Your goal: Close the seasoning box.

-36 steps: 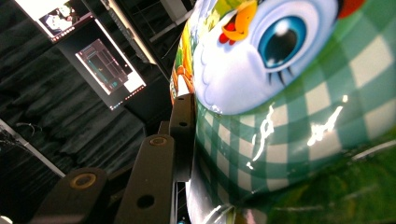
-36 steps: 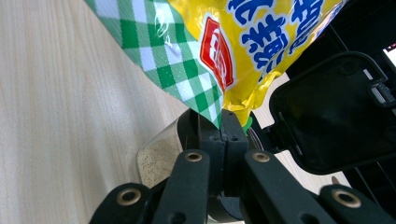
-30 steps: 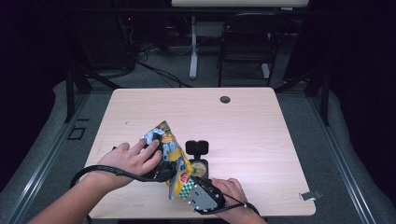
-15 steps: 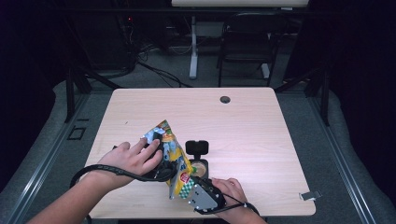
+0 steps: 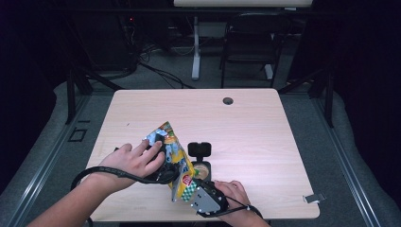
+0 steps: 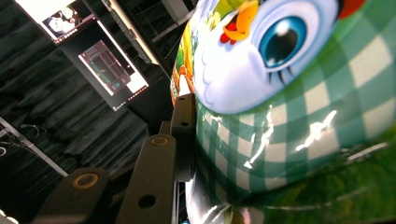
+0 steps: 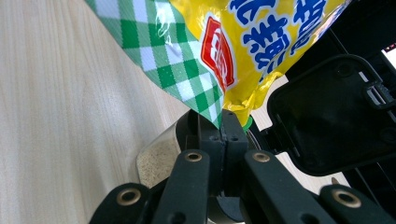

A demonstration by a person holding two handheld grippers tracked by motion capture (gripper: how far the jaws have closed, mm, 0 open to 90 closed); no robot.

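Snack bag (image 5: 174, 163) hangs tilted above a small open jar (image 5: 202, 171) near the table's (image 5: 265, 142) front edge. Left hand-held gripper (image 5: 163, 161) clamps its body; right hand-held gripper (image 5: 194, 187) pinches its lower corner. Likely next: tearing or tipping, which needs a steady grip.

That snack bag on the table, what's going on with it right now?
A person is working a colourful snack bag with a two-jaw gripper in each hand. The left gripper clasps the body of the bag, its jaws partly closed around it. The right gripper is shut tight on the bag's bottom corner. The bag is held above a small open container with its black lid flipped up, on the wooden table.
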